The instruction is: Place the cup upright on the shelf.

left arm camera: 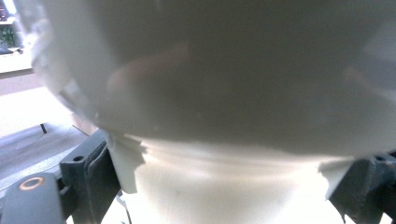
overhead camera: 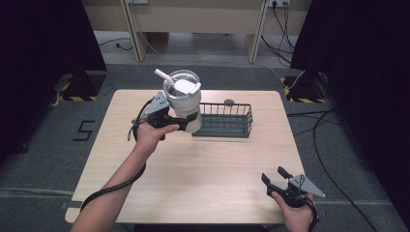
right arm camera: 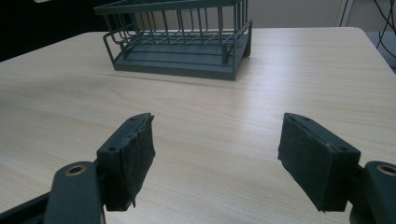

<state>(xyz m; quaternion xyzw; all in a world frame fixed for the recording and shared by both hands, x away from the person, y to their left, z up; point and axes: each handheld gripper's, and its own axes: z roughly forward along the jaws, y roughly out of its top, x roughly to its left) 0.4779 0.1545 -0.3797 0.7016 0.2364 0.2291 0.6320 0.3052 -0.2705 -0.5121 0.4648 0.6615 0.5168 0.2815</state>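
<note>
Right up against my left tool's camera sits the white tumbler, its narrow base wedged between both jaws. From above, my left tool is clenched on that tumbler, held upright and lifted just left of the dark wire basket, near its left end; lid and straw on top. Basket stands at the table's far middle. Over at the near right corner, well apart from the tumbler, my right tool hovers released, jaws spread wide, nothing between them, facing the basket across bare table.
</note>
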